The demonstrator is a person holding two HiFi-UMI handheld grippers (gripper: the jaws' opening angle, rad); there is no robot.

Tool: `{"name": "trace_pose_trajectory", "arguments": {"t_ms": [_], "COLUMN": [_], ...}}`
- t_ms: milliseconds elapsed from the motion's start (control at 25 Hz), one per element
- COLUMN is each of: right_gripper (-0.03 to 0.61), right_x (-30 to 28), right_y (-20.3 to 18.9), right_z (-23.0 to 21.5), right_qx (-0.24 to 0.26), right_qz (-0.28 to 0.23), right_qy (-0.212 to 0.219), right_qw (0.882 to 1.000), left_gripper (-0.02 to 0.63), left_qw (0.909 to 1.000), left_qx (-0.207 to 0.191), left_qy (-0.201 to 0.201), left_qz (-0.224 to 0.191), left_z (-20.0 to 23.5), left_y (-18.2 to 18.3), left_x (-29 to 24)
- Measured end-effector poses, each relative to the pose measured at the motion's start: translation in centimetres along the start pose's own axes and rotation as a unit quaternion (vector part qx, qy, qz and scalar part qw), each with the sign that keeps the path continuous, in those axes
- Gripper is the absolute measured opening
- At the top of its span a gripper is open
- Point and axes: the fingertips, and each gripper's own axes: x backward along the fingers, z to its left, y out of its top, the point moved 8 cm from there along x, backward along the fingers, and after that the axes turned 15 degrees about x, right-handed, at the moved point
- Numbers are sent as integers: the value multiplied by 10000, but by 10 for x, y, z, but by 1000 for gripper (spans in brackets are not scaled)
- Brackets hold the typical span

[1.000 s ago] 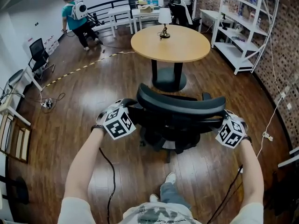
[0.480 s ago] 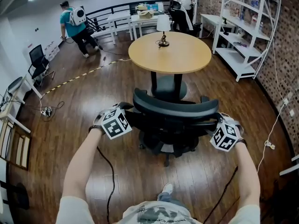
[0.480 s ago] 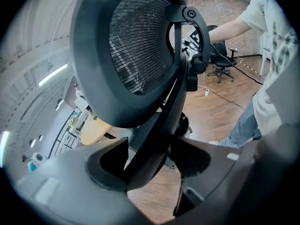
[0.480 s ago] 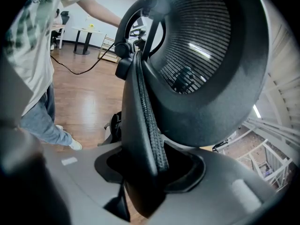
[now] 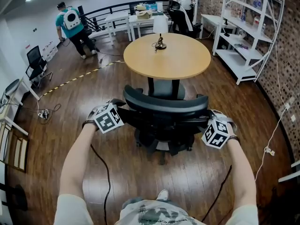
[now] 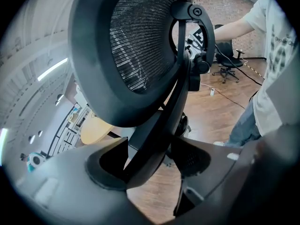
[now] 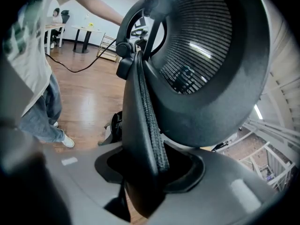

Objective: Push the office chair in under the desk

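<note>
Office chair [image 5: 164, 111] on the wooden floor [image 5: 93, 93], facing the round tabletop [image 5: 187, 64], with its backrest [image 5: 166, 102] near the tabletop's front edge. The left tongs [image 6: 150, 161] are pinched on the left side of the backrest frame, and the right tongs [image 7: 150, 165] are clamped on its right, mesh-lined edge. The chair is judged to have been brought up to the tabletop but not yet tucked in: backrest and wheeled base are seen clear of the rim, so the last stretch of the push is left. A lamp [image 5: 161, 29] is carried by the tabletop. No brand or label can be read; the marker cubes [image 5: 108, 117] bear patterns only, and the shirt print [image 6: 276, 46] is too blurred to read.
</note>
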Motion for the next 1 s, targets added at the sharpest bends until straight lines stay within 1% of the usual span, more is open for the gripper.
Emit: {"name": "trace_pose_trajectory", "arguments": {"t_ms": [160,280,560,1000], "right_gripper": [179,179,179,179], "right_x": [-13,-21,-43,-83], "right_y": [-14,-20,-35,-55], "right_z": [-19,-34,-60,-105], "right_qx": [7,10,40,8], "right_qz": [9,6,-6,72], "right_qy": [30,94,15,23], "right_qw": [10000,10000,10000,10000], "left_gripper": [314,314,316,316], "left_qw": [10000,10000,9999,9999], "left_qx": [17,41,26,18], "left_qy": [76,59,98,59], "left_qz": [-54,-4,-13,-100], "left_z": [14,26,52,102], "left_y": [14,21,37,58], "left_x": [-13,-21,-45,-80]}}
